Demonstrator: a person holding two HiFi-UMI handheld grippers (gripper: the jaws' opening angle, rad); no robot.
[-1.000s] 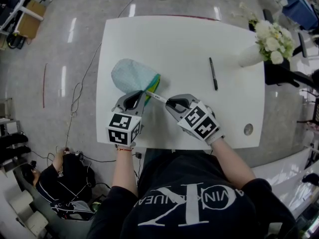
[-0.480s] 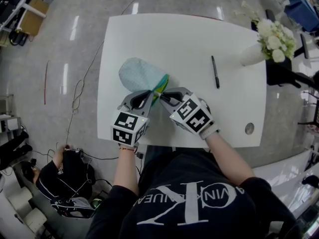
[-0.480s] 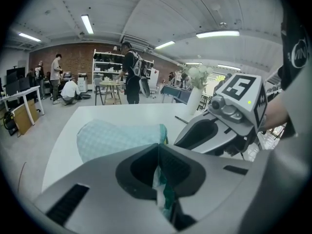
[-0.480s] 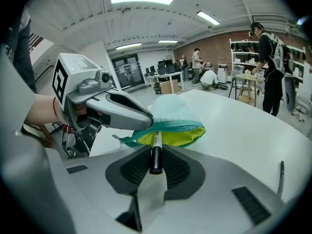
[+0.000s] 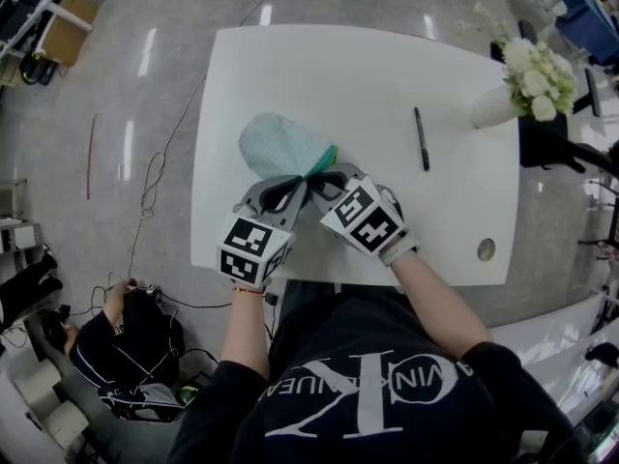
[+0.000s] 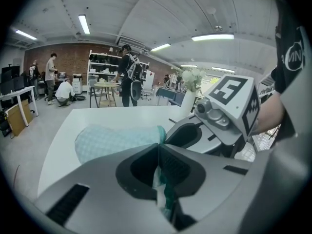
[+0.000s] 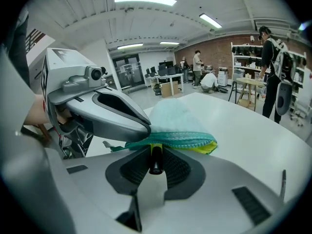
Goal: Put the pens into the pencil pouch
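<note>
Now keep your left gripper (image 6: 159, 152) clenched on the lip of the pencil pouch (image 5: 280, 148) so its mouth stays lifted. Push the pen (image 7: 155, 164) clamped in your right gripper (image 5: 327, 180) straight in along its length before you let go. A second ago the pen's pale barrel showed bare between the grippers; now it is buried in the opening, and the other pen (image 5: 421, 139) lies well apart on the table (image 5: 387, 75).

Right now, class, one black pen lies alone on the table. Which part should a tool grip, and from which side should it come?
Probably mid-barrel, from straight above, jaws across the black pen. It lies flat on the table, thin and straight, pointing nearly away from the person, with bare surface either side for the jaws.
</note>
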